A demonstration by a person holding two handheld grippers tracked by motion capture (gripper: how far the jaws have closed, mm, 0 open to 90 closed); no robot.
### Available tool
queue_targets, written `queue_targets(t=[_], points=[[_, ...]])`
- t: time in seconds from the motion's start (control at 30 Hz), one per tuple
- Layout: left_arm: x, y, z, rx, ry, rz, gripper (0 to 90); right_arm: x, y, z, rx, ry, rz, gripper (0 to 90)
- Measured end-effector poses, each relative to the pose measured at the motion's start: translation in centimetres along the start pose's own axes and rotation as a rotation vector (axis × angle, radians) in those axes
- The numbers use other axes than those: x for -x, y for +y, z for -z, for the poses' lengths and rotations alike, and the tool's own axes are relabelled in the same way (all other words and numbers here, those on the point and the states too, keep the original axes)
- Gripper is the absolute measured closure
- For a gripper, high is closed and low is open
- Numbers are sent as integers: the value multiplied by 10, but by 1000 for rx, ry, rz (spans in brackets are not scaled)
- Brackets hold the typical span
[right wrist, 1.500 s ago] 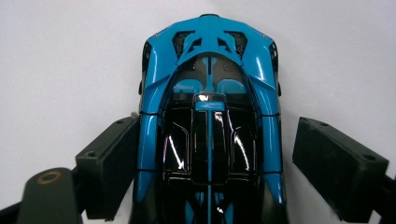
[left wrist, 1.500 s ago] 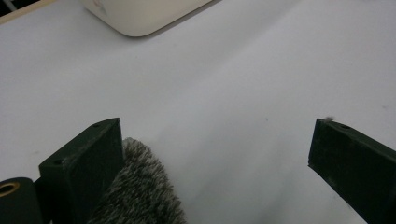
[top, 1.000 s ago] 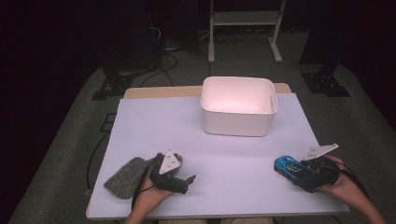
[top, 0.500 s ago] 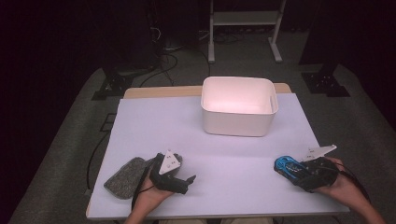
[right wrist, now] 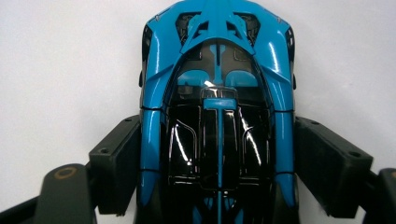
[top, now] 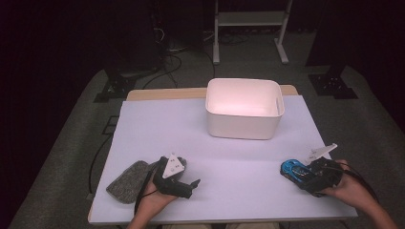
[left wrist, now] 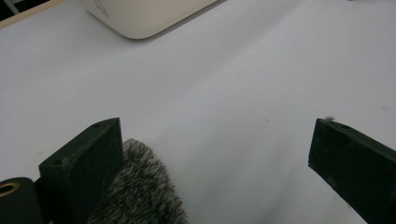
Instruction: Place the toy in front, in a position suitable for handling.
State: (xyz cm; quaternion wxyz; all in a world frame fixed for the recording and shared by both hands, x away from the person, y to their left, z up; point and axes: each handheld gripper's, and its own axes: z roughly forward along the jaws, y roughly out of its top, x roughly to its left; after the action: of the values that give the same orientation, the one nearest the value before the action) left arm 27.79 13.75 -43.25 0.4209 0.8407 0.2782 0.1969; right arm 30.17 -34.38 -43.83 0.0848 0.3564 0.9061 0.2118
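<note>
White surface [top: 210, 143] — white bin [top: 244, 114] as landmark. Blue toy car [top: 295, 170]: nearer than the bin, to its right, between the right gripper [top: 305, 175] jaws, which have just closed in against its sides. Left gripper [top: 184, 183] (jaws apart): nearer-left of the bin, beside a grey duster pad [top: 126, 181].

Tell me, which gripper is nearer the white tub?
Hard to call; the left looks slightly nearer. The left gripper sits at the table's near edge, left of the white tub; the right gripper, jaws around a blue toy car, sits off its right corner.
</note>
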Motion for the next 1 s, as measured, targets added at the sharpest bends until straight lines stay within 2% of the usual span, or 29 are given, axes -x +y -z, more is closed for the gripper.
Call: queue_targets(t=[0.13,0.37,0.57,0.9,1.0], points=[[-1,0,0,1,1,1,28,-1,5,1,-33,5,16,249],[-2,0,1,4,3,5,28,0,11,1,-75,14,28,250],[-2,-1,0,6,5,6,28,-1,10,3,-87,11,64,251],[-1,0,0,4,6,4,28,-3,5,10,-100,15,82,253],[-2,-1,0,4,7,4,28,-6,7,13,-90,19,102,253]])
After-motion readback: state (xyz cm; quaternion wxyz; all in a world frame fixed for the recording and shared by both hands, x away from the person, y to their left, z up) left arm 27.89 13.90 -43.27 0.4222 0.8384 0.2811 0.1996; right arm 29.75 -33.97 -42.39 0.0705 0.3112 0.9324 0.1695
